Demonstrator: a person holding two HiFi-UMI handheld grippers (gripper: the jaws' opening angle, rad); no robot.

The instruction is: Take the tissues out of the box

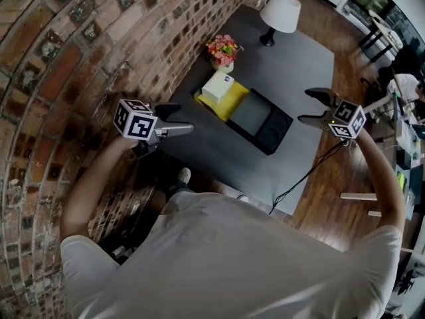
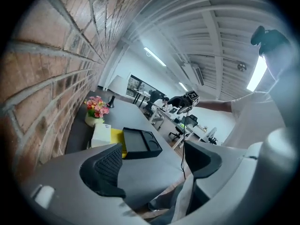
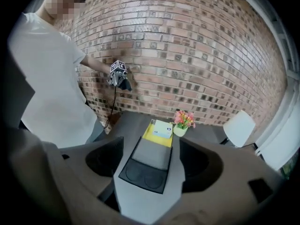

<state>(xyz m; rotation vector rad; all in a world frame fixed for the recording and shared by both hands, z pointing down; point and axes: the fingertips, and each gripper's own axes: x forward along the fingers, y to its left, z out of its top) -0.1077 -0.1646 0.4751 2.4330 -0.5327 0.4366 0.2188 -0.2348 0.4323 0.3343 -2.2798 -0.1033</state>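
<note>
A white tissue box with a blue label lies on a yellow mat at the back of the grey table, close to the brick wall. My left gripper hovers open and empty in front of the table's near left corner, well short of the box. Over the table's right side my right gripper also stands open with nothing in it. In the left gripper view the box lies ahead, beyond the left pad. From the right gripper view the box shows far off between the spread jaws.
A black tray with two round recesses adjoins the yellow mat. A pot of flowers stands behind the box and a white lamp at the far end. A black cable hangs from the right gripper. Desks and chairs fill the room to the right.
</note>
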